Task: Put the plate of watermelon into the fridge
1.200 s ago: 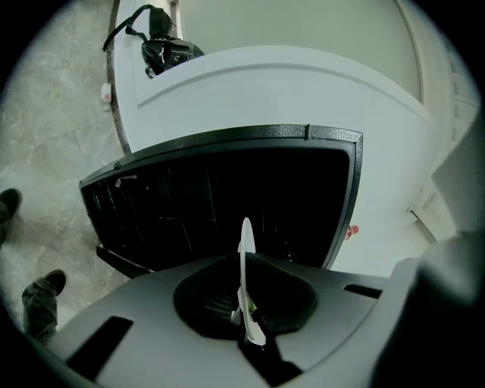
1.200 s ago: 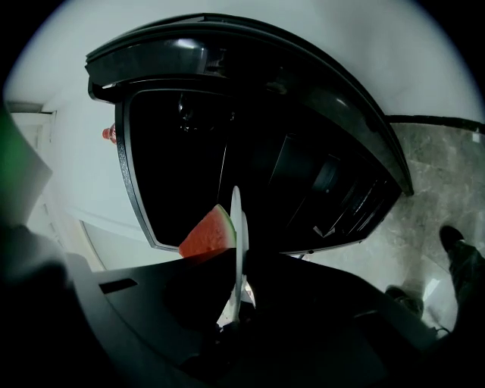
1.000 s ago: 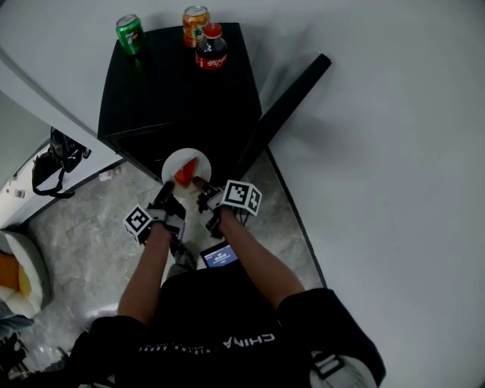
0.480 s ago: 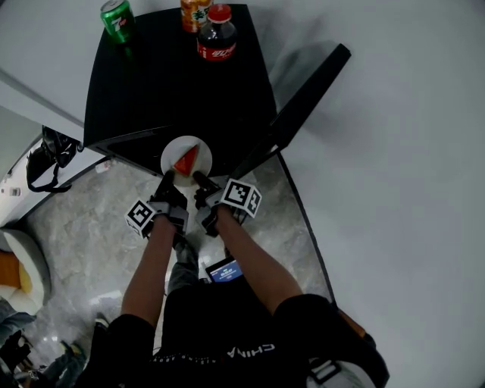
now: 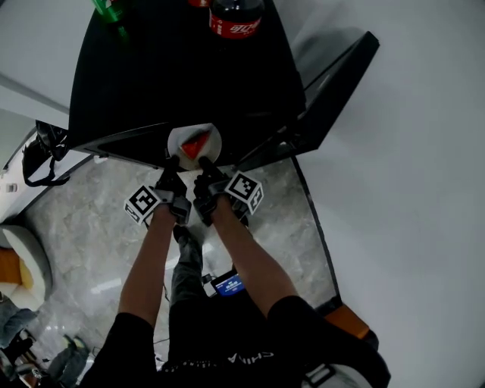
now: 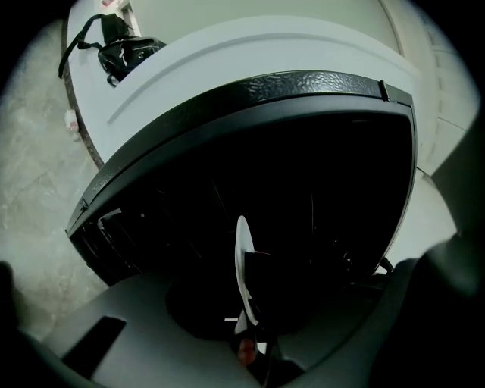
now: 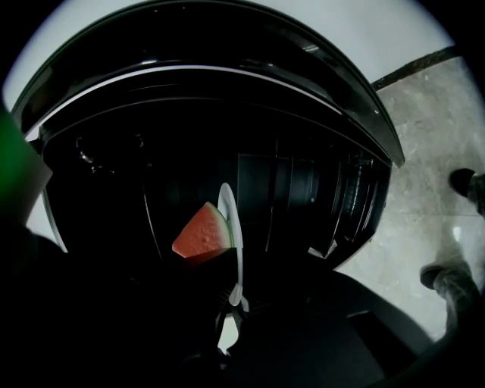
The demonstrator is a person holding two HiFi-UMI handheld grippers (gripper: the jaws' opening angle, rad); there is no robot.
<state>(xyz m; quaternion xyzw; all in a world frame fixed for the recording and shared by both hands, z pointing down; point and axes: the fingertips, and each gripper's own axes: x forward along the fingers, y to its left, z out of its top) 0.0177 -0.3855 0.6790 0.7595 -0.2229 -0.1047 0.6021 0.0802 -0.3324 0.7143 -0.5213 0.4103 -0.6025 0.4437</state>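
A white plate (image 5: 182,139) with a red watermelon wedge (image 5: 198,142) hangs level at the front edge of the black fridge (image 5: 174,76), partly under its top. My left gripper (image 5: 171,165) is shut on the plate's near-left rim. My right gripper (image 5: 204,168) grips the near-right rim, and its jaws are closing tighter on it. The left gripper view has the plate (image 6: 241,261) edge-on before the dark fridge interior (image 6: 318,189). The right gripper view has the plate (image 7: 229,204) and the wedge (image 7: 203,233) in front of dim shelves.
The fridge door (image 5: 333,91) stands open to the right. A cola bottle (image 5: 236,17) and a green can (image 5: 106,7) stand on the fridge top. A black bag (image 5: 38,155) lies on a white ledge at left. A lit phone (image 5: 227,285) is at my waist above the marble floor.
Both grippers have carried the plate forward from in front of the fridge to its opening, and the plate's far side now goes under the top. The grip is unchanged.
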